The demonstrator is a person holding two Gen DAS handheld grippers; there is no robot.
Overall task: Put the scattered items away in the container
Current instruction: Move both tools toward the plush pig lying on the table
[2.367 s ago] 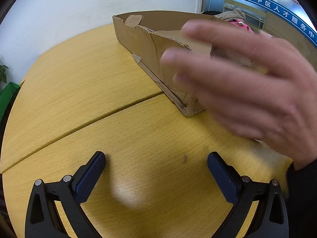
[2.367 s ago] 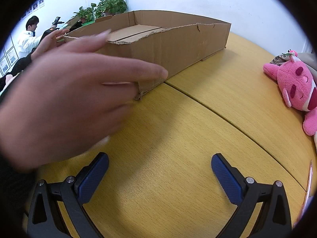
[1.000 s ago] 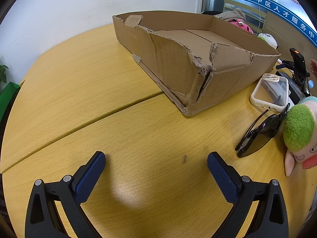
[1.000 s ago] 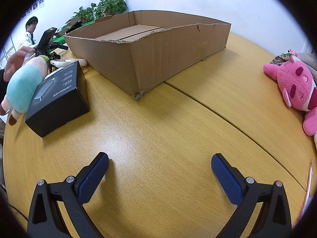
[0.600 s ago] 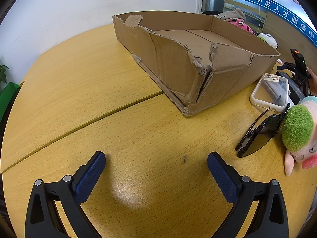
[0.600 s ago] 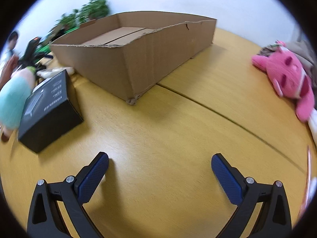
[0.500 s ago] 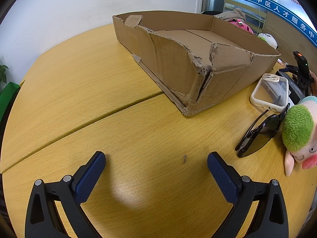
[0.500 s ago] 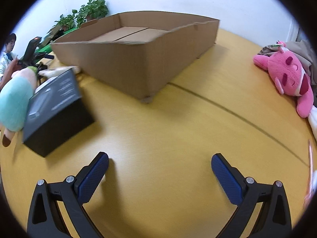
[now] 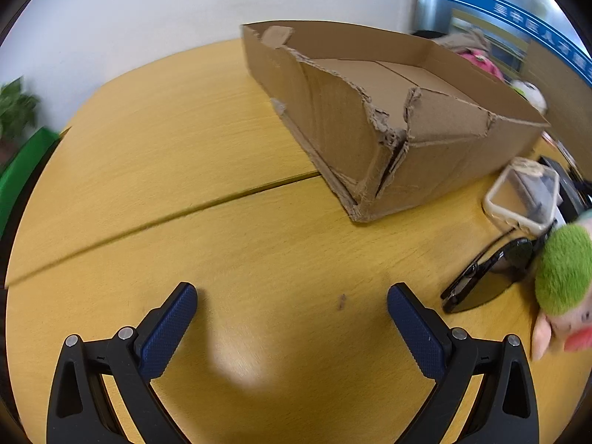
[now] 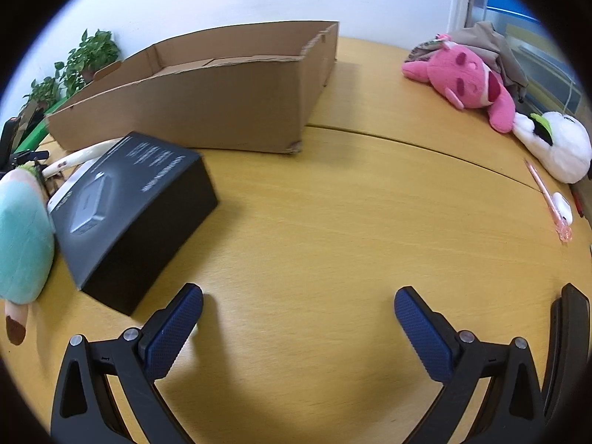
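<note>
Cardboard box (image 9: 388,118) sits far-centre on wooden table (image 9: 166,148), nothing inside. Left gripper (image 9: 292,305) and right gripper (image 10: 298,310) both hover with jaws spread wide, holding nothing. Only left view shows sunglasses (image 9: 488,273) and clear phone case (image 9: 525,199); only right view shows black carton (image 10: 129,199), pink plush (image 10: 466,81), pen (image 10: 547,196). Right view swung rightward since half second ago; black carton now closer. Green-haired plush (image 9: 562,277) cut off at frame edge.

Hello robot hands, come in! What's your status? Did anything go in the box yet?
Left gripper open, empty. Right gripper open, empty. Cardboard box bare inside where visible. Black box sits ahead-left of right gripper; path clear.
</note>
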